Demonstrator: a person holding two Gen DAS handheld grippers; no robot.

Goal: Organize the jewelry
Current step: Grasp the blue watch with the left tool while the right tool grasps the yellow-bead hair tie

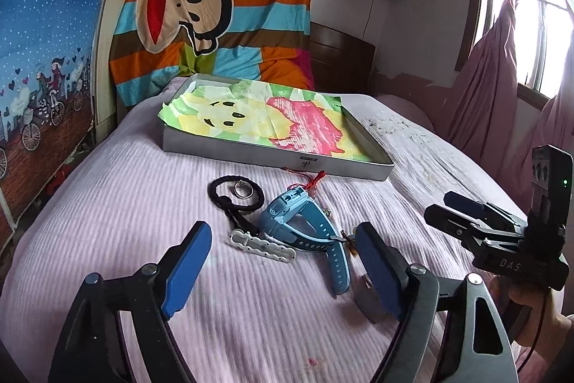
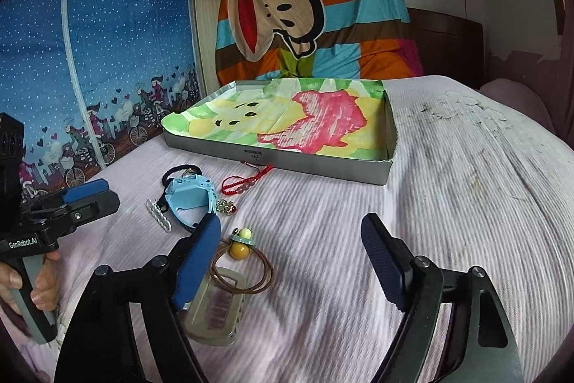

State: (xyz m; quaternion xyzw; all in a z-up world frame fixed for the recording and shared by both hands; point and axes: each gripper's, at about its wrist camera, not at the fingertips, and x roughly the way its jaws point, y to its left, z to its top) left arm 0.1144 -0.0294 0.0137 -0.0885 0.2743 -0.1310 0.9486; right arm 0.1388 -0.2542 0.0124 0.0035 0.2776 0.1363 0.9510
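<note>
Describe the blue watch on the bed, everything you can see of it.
The blue watch is light blue, plastic-looking, with a squarish case and a darker blue strap with holes trailing toward the camera. It lies on its side on the pink bedspread, unbuckled, in front of the shallow box. A black cord loop and a white clip lie against its left side; a red cord lies just behind. Neither gripper touches it.

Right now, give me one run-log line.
left gripper: open, empty | right gripper: open, empty | tray: no jewelry inside | blue watch: on bed
</note>
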